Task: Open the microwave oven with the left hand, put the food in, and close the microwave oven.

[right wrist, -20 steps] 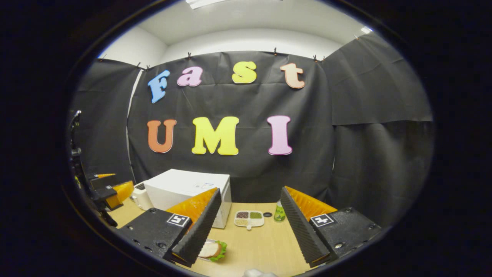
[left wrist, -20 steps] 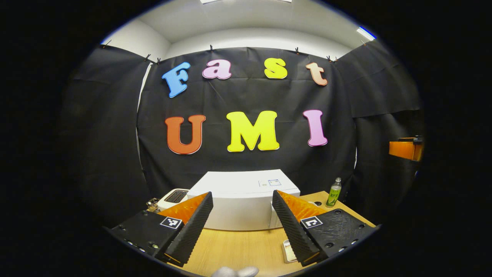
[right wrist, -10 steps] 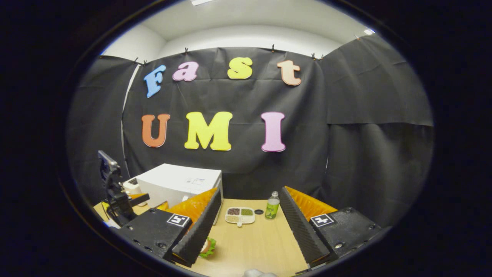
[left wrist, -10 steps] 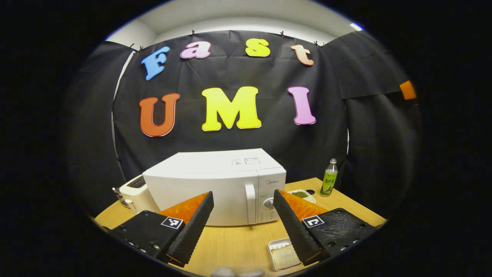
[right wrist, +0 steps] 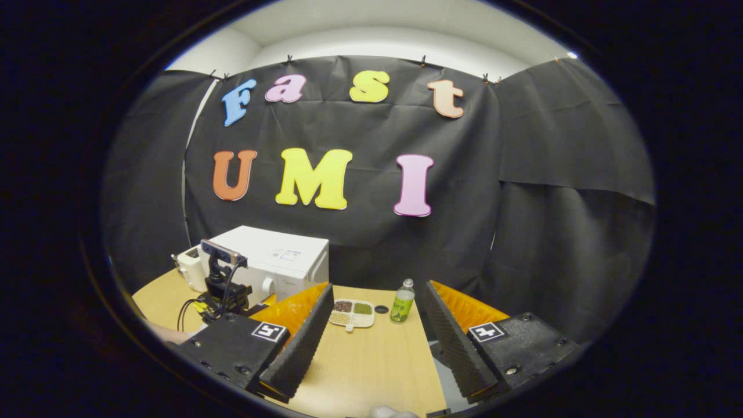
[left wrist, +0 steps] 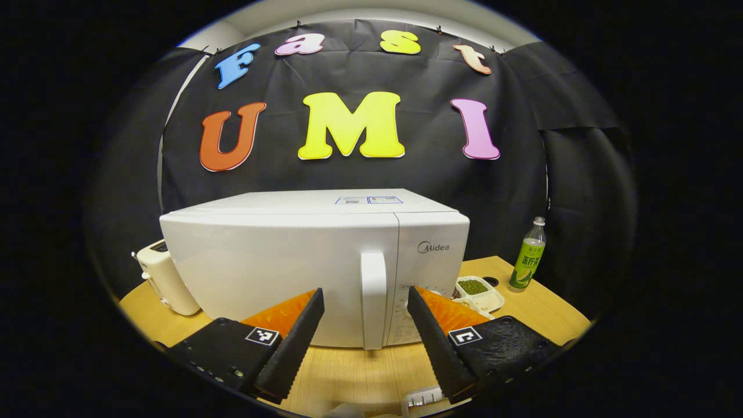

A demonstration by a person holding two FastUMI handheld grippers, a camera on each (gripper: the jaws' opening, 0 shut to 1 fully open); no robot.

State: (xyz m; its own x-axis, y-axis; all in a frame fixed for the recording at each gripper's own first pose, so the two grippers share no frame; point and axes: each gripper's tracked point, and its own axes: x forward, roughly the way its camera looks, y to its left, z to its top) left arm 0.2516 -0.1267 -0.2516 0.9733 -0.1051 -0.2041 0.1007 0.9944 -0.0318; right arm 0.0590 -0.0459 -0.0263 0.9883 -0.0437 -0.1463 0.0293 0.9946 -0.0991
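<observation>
Lining up on the microwave oven (left wrist: pixel 313 267), the left hand-held gripper (left wrist: pixel 363 337) gapes wide, empty, its fingers flanking the door handle (left wrist: pixel 374 299) without touching. Door's shut, so opening, loading and closing all remain. Right hand-held gripper (right wrist: pixel 377 337) hovers open over the counter (right wrist: pixel 377 360).

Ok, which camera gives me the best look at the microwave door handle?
The left gripper view: the door handle stands upright, close and centred between the open left tool's fingers. In the right gripper view the microwave sits small and far off, with the handle too tiny to judge.
</observation>
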